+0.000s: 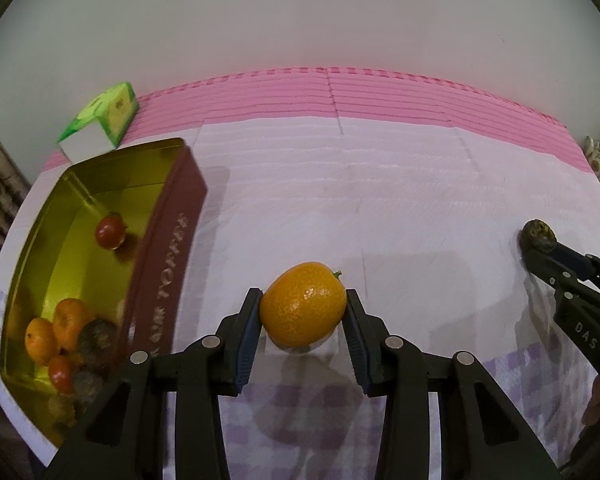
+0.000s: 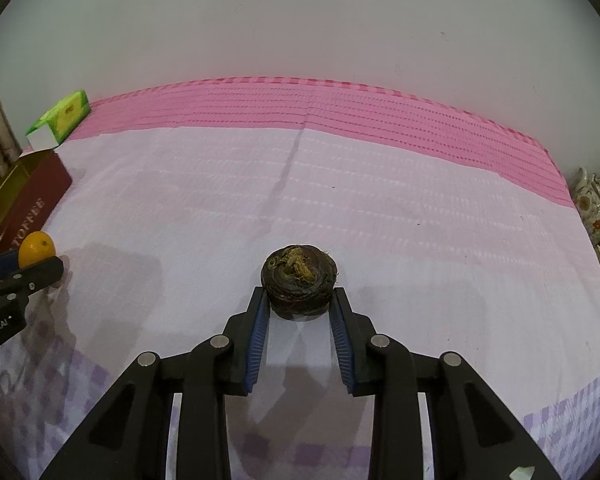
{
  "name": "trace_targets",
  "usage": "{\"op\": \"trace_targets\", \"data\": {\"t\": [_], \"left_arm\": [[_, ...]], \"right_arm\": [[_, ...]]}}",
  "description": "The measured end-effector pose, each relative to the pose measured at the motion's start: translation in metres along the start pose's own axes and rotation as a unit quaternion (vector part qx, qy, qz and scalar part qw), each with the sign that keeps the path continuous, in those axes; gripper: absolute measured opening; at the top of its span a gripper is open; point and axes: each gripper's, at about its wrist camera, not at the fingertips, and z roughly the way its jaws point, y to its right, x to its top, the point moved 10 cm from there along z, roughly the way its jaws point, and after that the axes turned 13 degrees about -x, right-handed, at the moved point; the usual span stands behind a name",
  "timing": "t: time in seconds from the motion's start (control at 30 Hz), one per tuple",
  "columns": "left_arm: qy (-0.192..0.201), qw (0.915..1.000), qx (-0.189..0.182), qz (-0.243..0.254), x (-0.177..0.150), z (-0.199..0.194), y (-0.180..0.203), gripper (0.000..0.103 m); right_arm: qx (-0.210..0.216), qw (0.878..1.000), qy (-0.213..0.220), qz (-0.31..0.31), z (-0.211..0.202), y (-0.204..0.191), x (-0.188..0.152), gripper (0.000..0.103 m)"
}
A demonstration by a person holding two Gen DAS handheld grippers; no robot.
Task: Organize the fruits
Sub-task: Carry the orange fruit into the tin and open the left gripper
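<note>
Left tongs (image 1: pixel 303 312) clamp the orange fruit (image 1: pixel 303 304) at frame centre, bound for the tin (image 1: pixel 100 216) at left. Right tongs (image 2: pixel 300 300) pinch the dark fruit (image 2: pixel 299 280), resting on the cloth (image 2: pixel 420 220).

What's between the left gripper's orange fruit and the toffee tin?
Nothing visible. The orange fruit sits clamped in the left gripper; only bare cloth lies between it and the tin, whose near wall it must clear.
</note>
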Motion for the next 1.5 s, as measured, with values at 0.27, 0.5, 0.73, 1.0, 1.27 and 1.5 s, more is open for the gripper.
{"op": "trace_targets", "data": {"t": [0.27,0.5,0.73,1.0,1.27,1.5], "left_arm": [[0.016,0.9998,0.008,-0.003,-0.006,-0.028,-0.013,0.041],[0.021,0.9996,0.014,-0.007,-0.014,-0.05,-0.028,0.041],[0.033,0.999,0.026,-0.016,-0.014,-0.076,-0.055,0.041],[0.046,0.9972,0.049,-0.031,-0.015,-0.103,-0.1,0.041],[0.053,0.9937,0.08,-0.058,-0.027,-0.123,-0.154,0.041],[0.043,0.9903,0.097,-0.09,-0.044,-0.123,-0.192,0.041]], "right_arm": [[0.012,1.0,0.02,-0.011,-0.029,-0.017,0.003,0.028],[0.027,0.999,0.035,-0.027,-0.054,-0.042,0.007,0.028],[0.052,0.997,0.049,-0.04,-0.078,-0.071,0.017,0.028],[0.081,0.992,0.064,-0.071,-0.102,-0.12,0.028,0.028],[0.095,0.988,0.073,-0.095,-0.116,-0.158,0.034,0.028],[0.109,0.985,0.074,-0.107,-0.124,-0.181,0.037,0.028]]}}
